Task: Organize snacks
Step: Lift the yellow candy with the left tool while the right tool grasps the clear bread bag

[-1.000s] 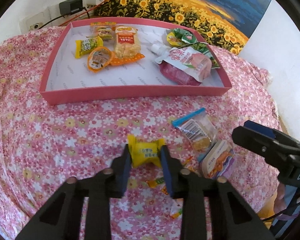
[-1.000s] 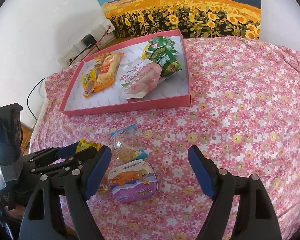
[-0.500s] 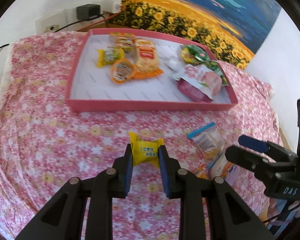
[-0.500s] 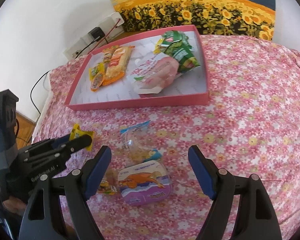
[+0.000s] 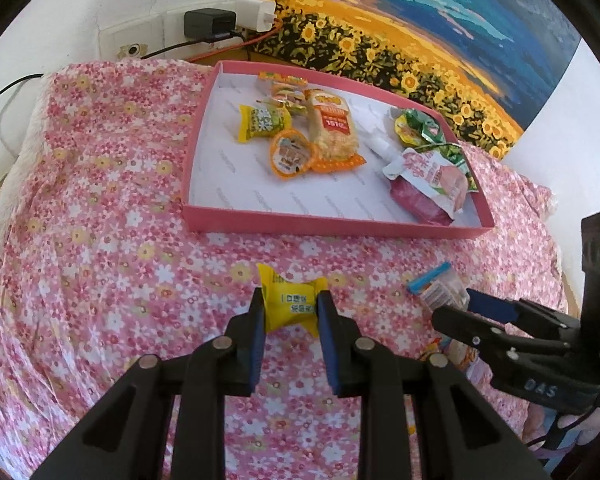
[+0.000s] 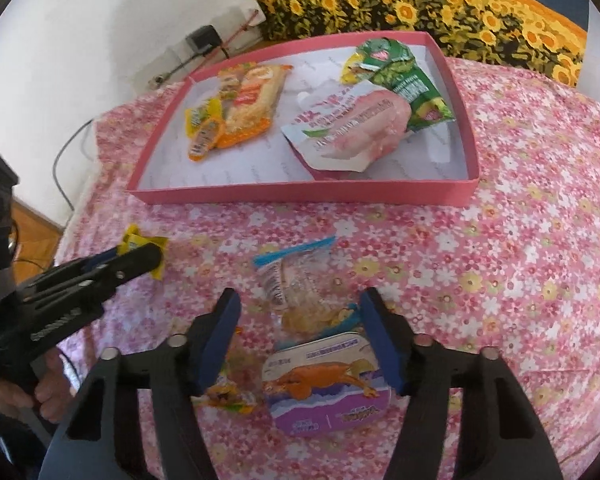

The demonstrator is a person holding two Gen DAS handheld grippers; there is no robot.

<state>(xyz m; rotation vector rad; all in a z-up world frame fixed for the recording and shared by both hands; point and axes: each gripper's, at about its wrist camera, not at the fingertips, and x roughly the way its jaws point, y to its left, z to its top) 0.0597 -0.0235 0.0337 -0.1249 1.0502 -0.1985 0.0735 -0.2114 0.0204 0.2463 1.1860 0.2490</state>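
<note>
Between my left gripper's (image 5: 290, 312) pads sits the yellow candy (image 5: 290, 304), now carried nearer the pink tray (image 5: 332, 222) — nearly deliverable. My right gripper (image 6: 300, 334) has dropped lower, jaws closing around the clear snack bag (image 6: 296, 284), not yet gripping.

The surface under my fingers is covered by a pink floral cloth (image 5: 100, 208). Directly on it, at the far side, sits a shallow pink tray (image 5: 324, 222). Nearer me lie a clear bag with blue seal (image 6: 296, 280), a purple-lidded tub (image 6: 324, 392) touching it, and a small orange wrapper (image 6: 228, 394) just beside the tub.
</note>
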